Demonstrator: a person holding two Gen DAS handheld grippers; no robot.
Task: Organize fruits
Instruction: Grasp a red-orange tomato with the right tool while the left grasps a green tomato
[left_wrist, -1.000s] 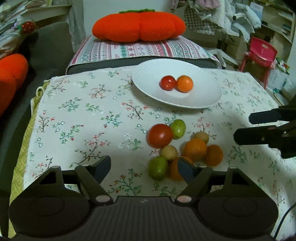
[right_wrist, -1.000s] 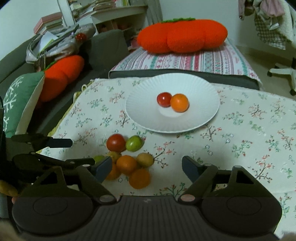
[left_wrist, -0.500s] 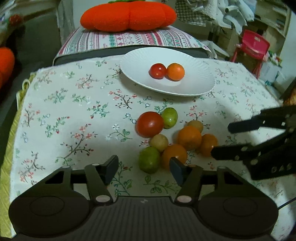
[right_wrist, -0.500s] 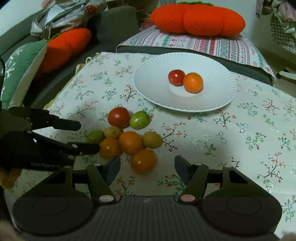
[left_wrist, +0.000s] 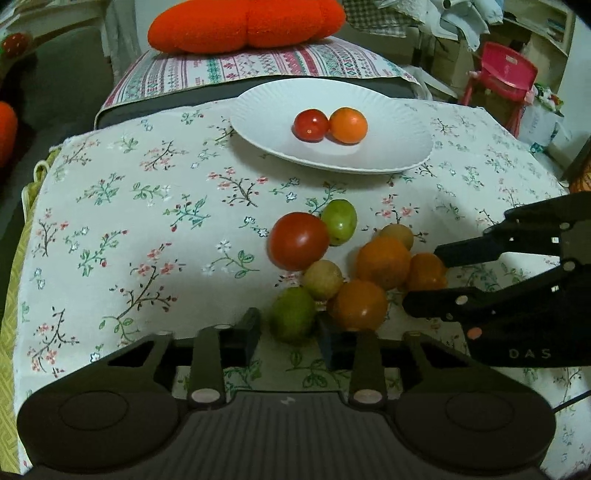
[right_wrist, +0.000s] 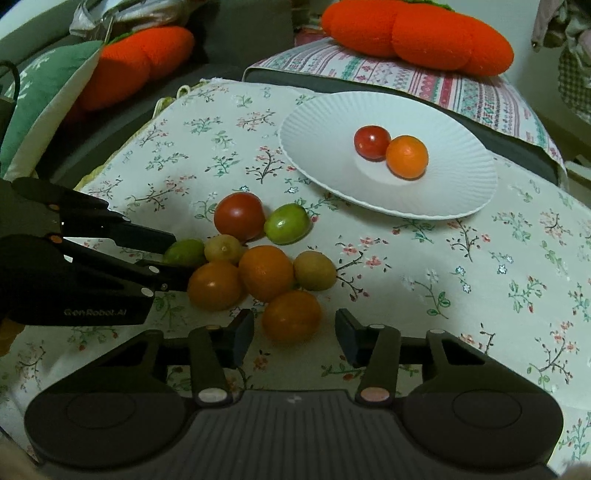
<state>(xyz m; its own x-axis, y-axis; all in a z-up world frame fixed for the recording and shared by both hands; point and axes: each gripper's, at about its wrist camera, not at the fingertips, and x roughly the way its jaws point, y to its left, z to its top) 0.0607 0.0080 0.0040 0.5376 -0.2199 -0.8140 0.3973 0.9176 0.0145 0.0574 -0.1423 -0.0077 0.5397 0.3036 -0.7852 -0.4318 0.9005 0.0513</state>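
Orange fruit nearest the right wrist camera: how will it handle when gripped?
The orange fruit looks round, so a nudge would likely roll it. Its glossy skin may slip when squeezed. The bigger orange fruit behind seems to touch it and could shift.

white plate (left_wrist: 388, 122); floral tablecloth (left_wrist: 147, 229); orange cushion (left_wrist: 243, 22)

I see a cluster of eight small fruits (right_wrist: 258, 254), red, green, yellowish and orange, touching on the floral cloth, plus a red tomato (right_wrist: 371, 141) and orange (right_wrist: 407, 156) touching on the white plate (right_wrist: 461, 184).
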